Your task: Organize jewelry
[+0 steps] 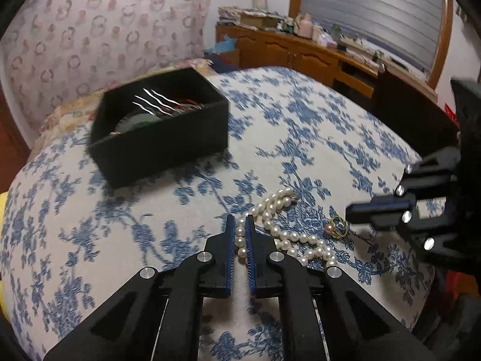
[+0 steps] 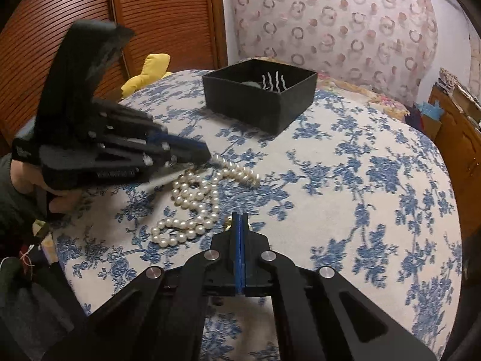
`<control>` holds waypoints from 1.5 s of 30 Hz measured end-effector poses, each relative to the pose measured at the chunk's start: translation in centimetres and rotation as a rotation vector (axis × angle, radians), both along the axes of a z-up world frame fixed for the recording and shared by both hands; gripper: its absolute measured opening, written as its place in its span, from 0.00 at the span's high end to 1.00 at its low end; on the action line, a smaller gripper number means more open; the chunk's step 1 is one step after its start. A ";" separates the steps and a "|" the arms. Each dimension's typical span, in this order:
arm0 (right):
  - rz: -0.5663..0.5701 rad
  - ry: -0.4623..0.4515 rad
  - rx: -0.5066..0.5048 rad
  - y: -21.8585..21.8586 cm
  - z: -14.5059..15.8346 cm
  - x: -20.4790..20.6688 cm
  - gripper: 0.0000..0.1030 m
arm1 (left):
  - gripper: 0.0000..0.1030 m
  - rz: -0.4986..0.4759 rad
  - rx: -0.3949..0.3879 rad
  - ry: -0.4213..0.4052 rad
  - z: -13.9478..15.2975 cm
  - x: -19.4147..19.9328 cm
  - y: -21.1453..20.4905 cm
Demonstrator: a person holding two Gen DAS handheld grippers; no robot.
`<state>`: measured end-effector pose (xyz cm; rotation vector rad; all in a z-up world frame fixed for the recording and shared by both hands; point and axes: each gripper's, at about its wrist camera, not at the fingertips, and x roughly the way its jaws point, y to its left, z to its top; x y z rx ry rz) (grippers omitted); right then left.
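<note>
Pearl necklace heaped on blue-floral bedspread; left gripper narrowly apart astride one strand, clamping not certain; black box at 11 o'clock, unobstructed; gold ring at 3 o'clock, plain only in left view; right gripper pressed together, ring mostly hidden behind tips.
</note>
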<state>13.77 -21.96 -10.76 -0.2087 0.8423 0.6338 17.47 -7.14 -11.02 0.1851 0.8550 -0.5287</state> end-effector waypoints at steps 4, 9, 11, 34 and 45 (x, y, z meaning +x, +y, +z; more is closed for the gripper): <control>0.006 -0.004 -0.011 0.8 -0.2 -0.1 0.78 | 0.94 0.038 -0.028 -0.041 1.4 -0.8 1.6; 0.014 -0.012 -0.043 1.4 -0.5 0.3 0.76 | 0.94 0.072 -0.060 -0.071 2.9 -1.4 3.4; 0.021 -0.017 -0.064 1.8 -0.6 0.3 0.76 | 0.94 0.087 -0.076 -0.084 3.5 -1.6 4.2; 0.003 -0.078 -0.066 1.1 1.3 1.3 0.97 | 0.94 0.106 -0.151 -0.193 9.4 -0.8 4.5; 0.024 -0.183 -0.024 2.0 6.6 3.0 0.97 | 0.94 0.108 -0.183 -0.288 16.3 1.9 3.8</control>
